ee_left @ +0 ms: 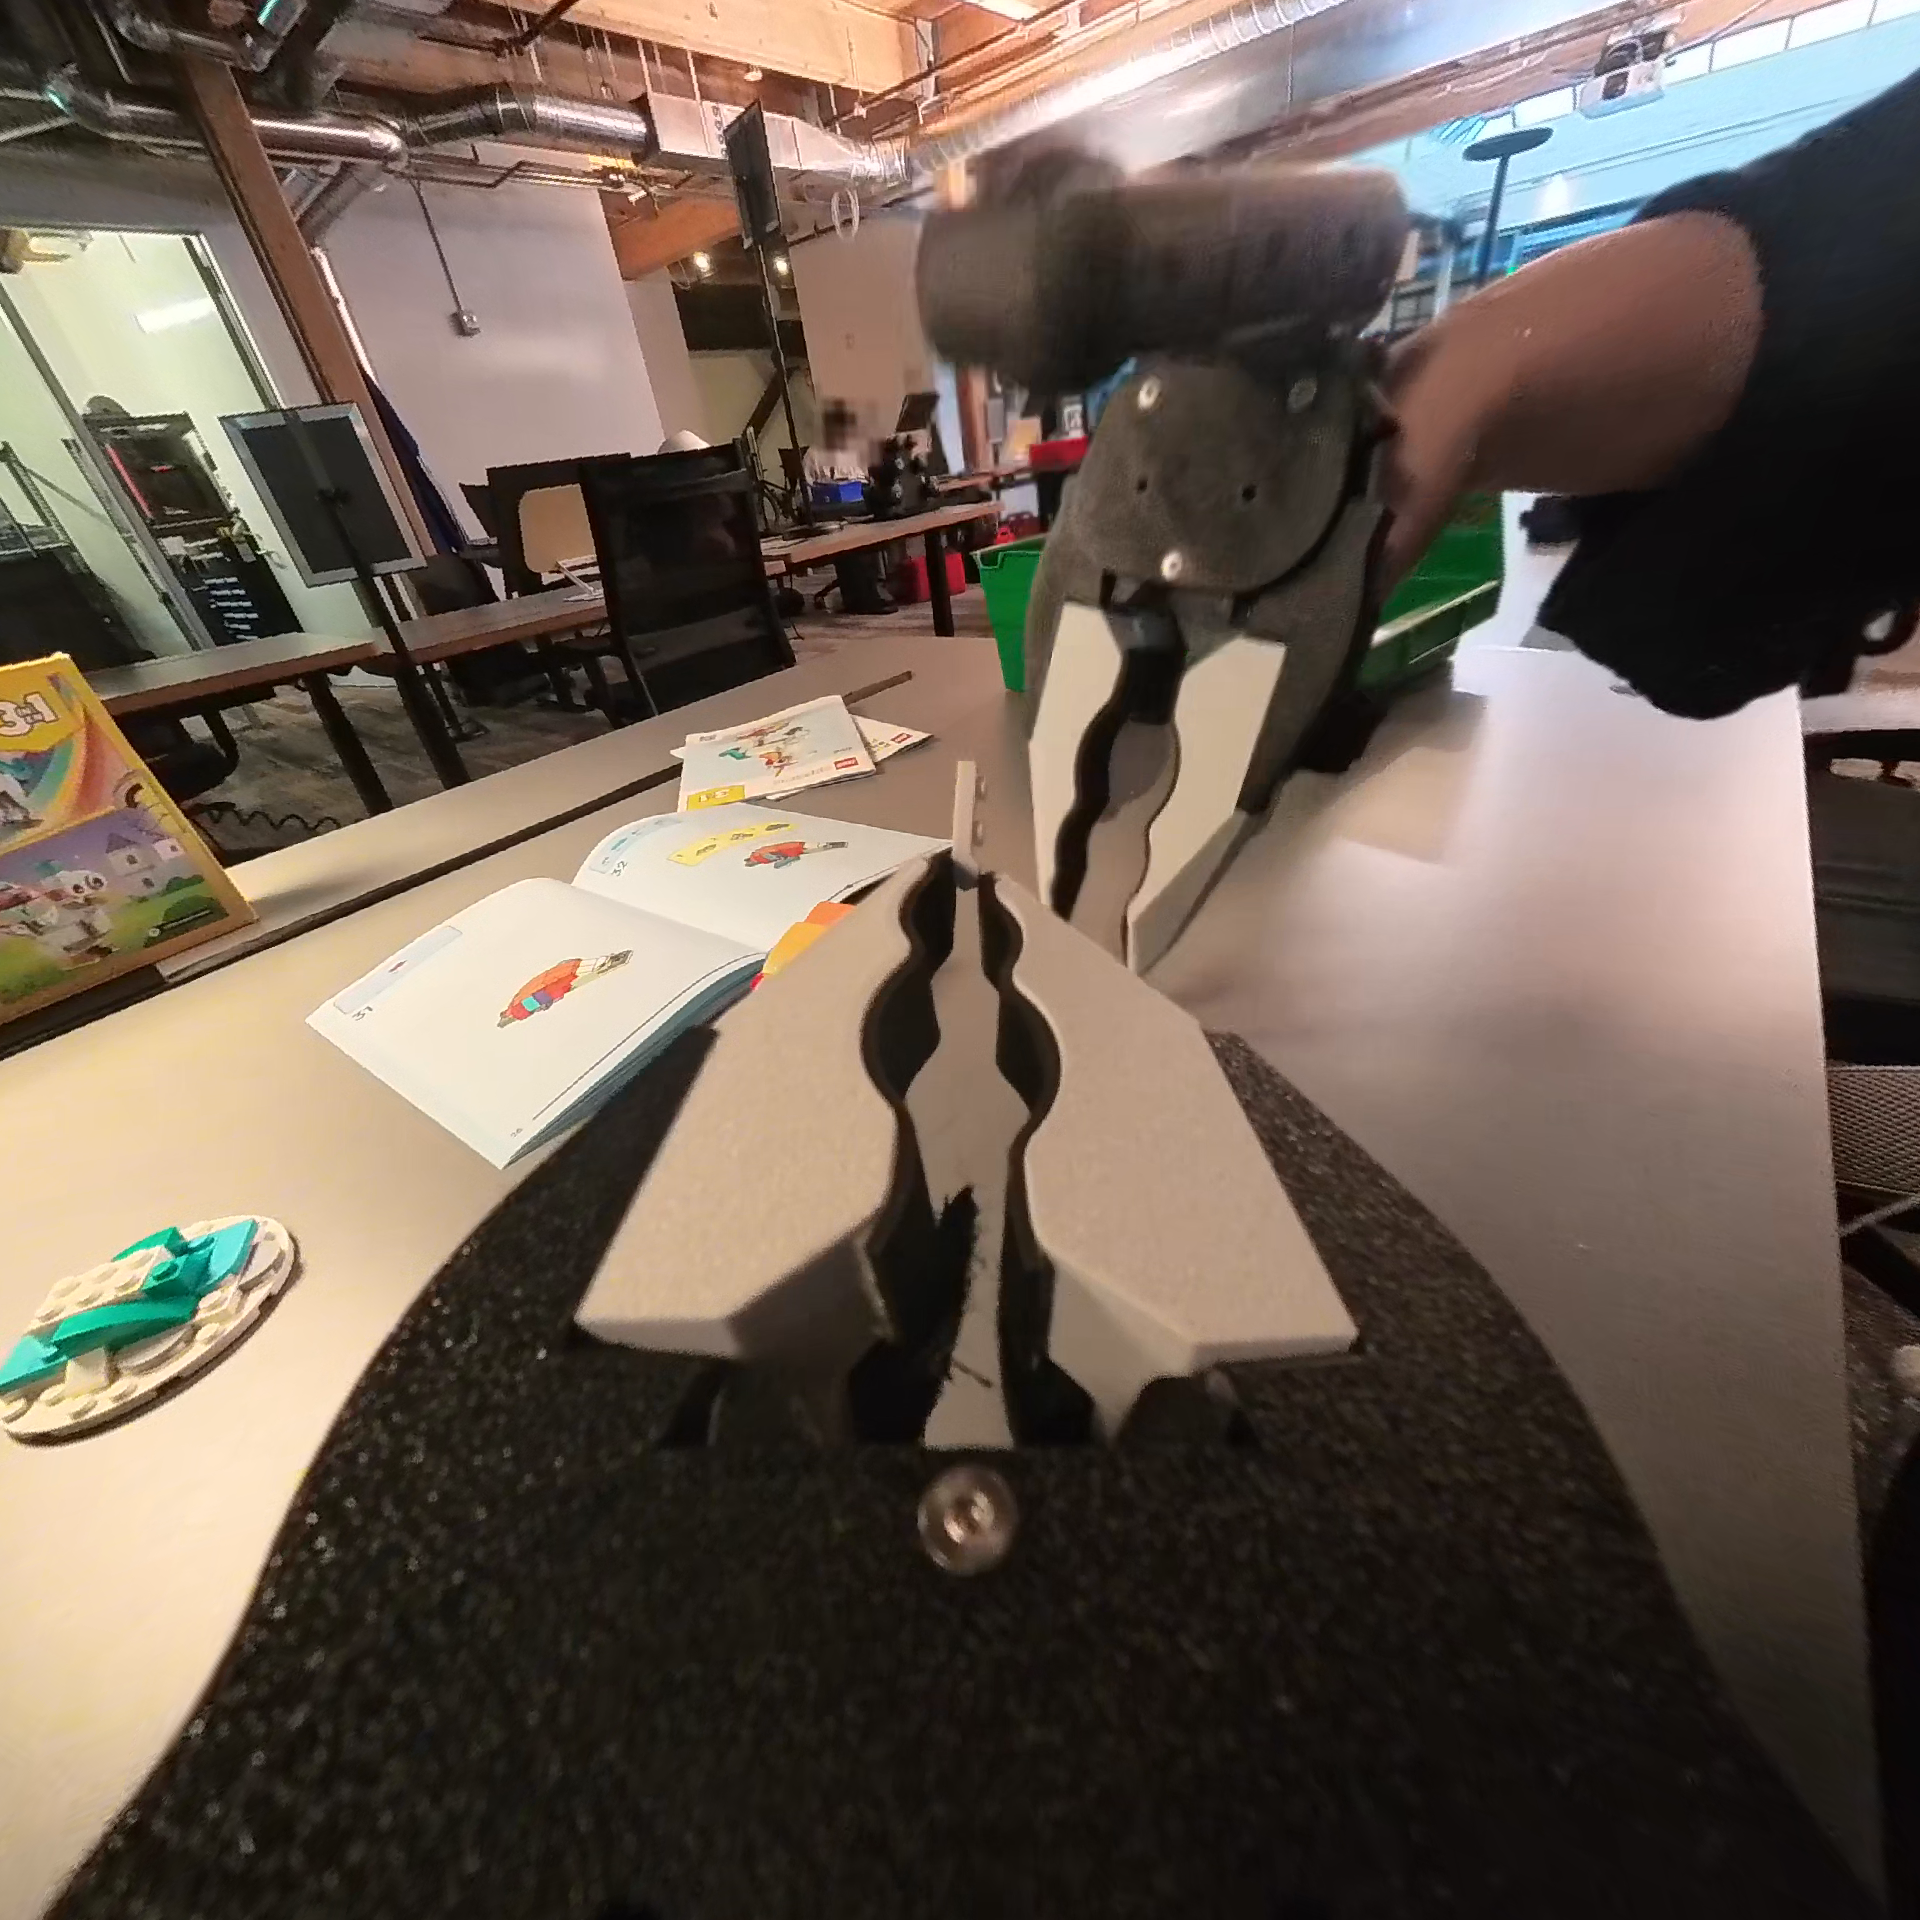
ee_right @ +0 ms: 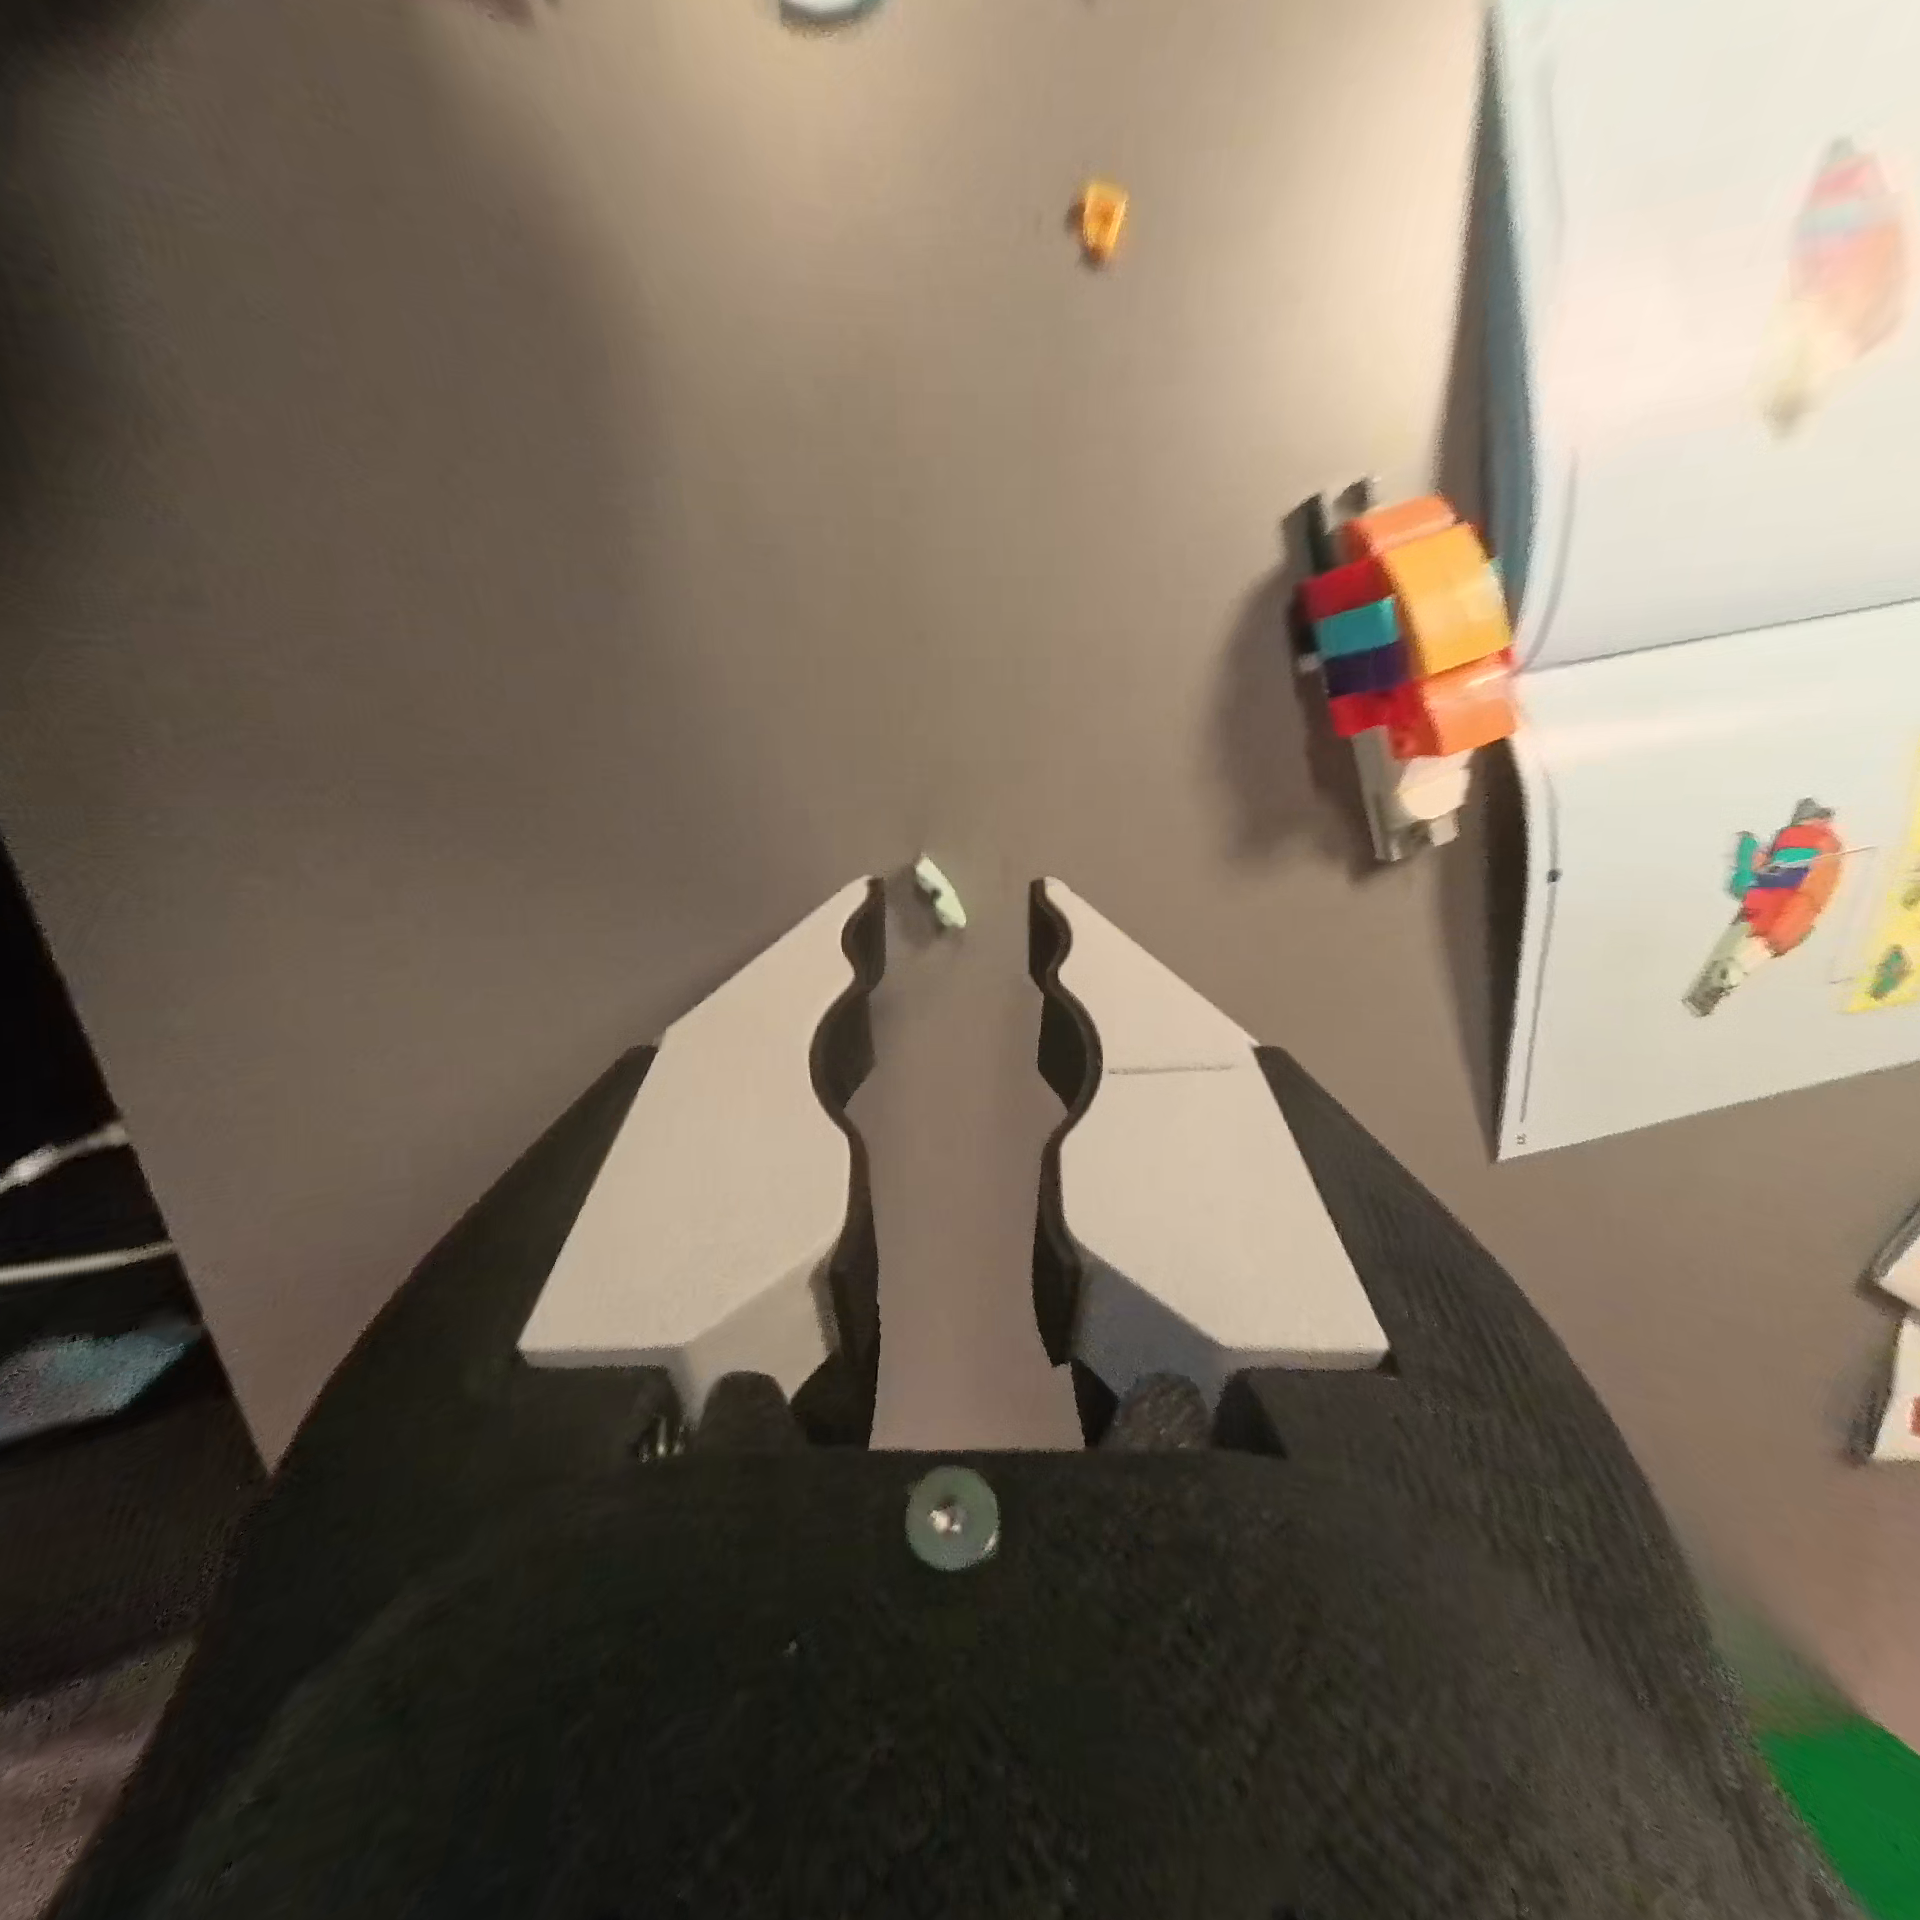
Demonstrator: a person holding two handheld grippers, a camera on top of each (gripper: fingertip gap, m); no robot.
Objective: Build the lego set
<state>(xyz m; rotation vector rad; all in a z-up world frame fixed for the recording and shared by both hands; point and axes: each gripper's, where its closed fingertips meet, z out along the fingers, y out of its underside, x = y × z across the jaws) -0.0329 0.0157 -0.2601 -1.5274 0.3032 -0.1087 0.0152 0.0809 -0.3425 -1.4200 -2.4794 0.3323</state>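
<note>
My left gripper [ee_left: 964, 883] is shut on a small light grey lego plate [ee_left: 969, 816] that sticks up above its fingertips. My right gripper [ee_right: 951, 894] is open and points down at the table, and it also shows in the left wrist view [ee_left: 1107, 935], just beyond the left one. A tiny pale green piece [ee_right: 940, 896] lies on the table between the right fingertips, untouched. An orange, red, teal and purple lego build [ee_right: 1403, 644] lies against the open instruction booklet [ee_right: 1704, 312]. The left finger mostly hides this build in the left wrist view [ee_left: 821, 925].
A small orange piece [ee_right: 1101, 218] lies farther off on the grey table [ee_right: 520, 520]. A round white plate with teal parts [ee_left: 135, 1320] sits at the left. The lego box [ee_left: 94, 831], a second booklet [ee_left: 779, 758] and a green bin [ee_left: 1439, 613] stand farther back. The left gripper's tips are roughly 12 cm from the right gripper's. The small orange piece [ee_right: 1101, 218] is about equally far from each gripper, around 12 cm.
</note>
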